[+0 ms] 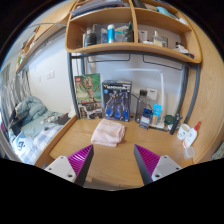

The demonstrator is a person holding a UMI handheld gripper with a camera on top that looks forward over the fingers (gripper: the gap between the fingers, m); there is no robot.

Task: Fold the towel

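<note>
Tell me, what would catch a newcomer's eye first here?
Probably the folded pinkish towel lying on the wooden desk, just beyond the open gripper. Behind it two colourful boxes stand against the wall, under a shelf crowded with small things.

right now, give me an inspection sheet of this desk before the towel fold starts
surface: wooden desk, bare in front of the fingers
job's things: pink towel lying in a folded stack beyond the fingers, untouched
clutter: two boxes upright against the wall; bottles and small items to the towel's right
grippers: gripper open, nothing between the pads
cables: nothing seen
surroundings: shelf with items above the desk; bed with bedding on the left
</note>
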